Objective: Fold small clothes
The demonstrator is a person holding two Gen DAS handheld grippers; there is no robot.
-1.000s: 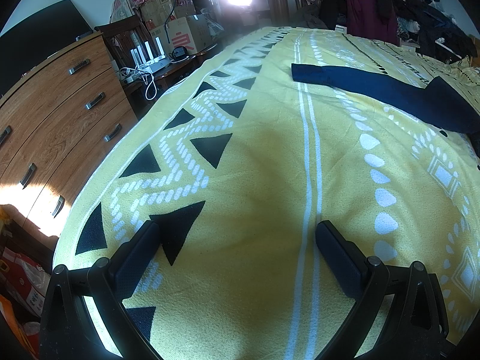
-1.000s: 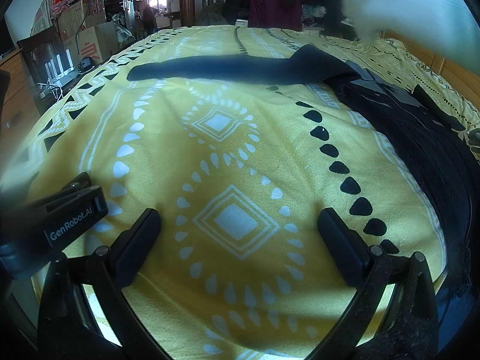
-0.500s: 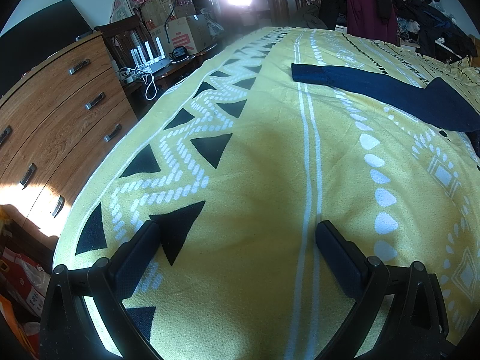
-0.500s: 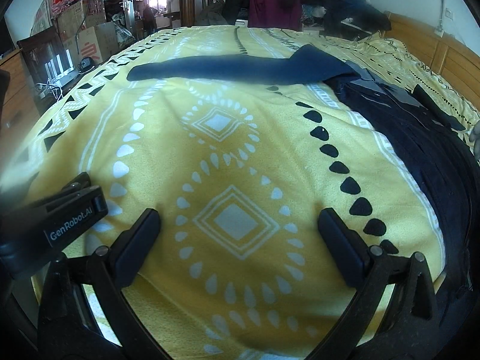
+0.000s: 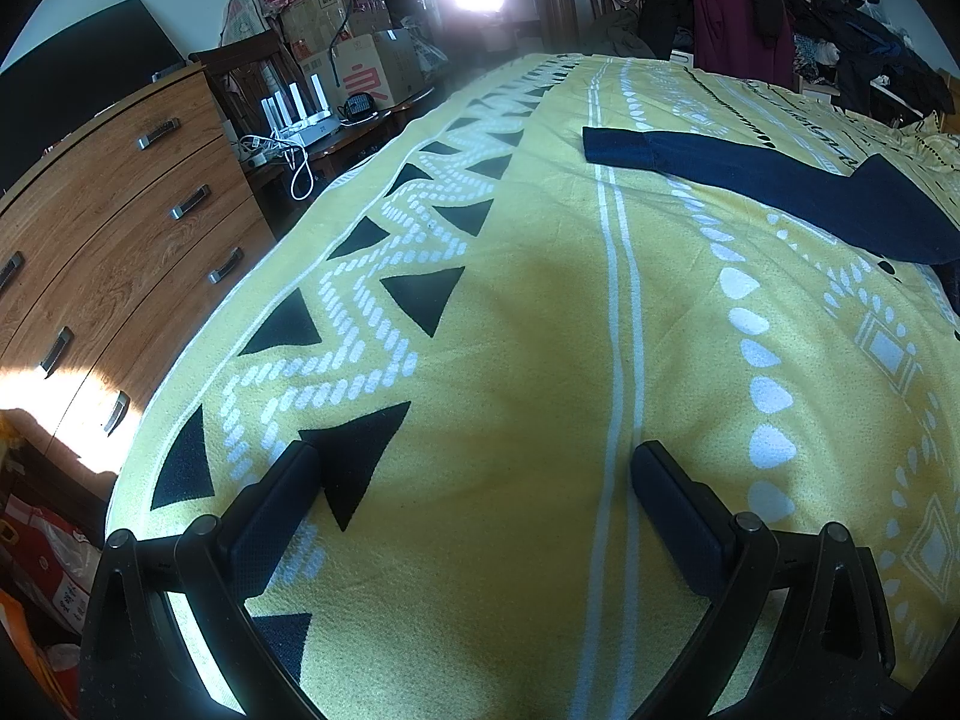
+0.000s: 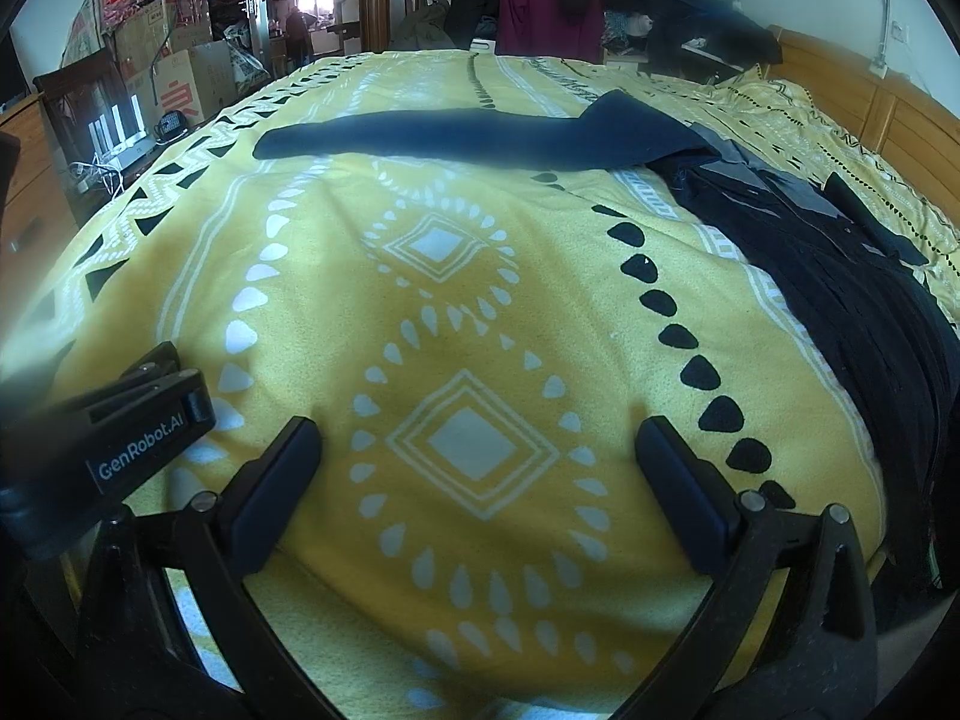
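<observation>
Black jaws on both the left claw (image 5: pixel 474 480) and right claw (image 6: pixel 477 456) are sitting wide apart, holding nothing. The white blur's gone from the right view, so nothing's started: navy garment (image 6: pixel 480 135) is lying mid-bed, stretching to the right edge.

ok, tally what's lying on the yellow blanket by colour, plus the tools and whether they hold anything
Navy garment, long, laid flat across the blanket: 1
Black garment, spread along the blanket's right side: 1
Tools, left tool and right tool, both open and empty: 2
Total: 2 garments, 2 tools, 4 things.
</observation>
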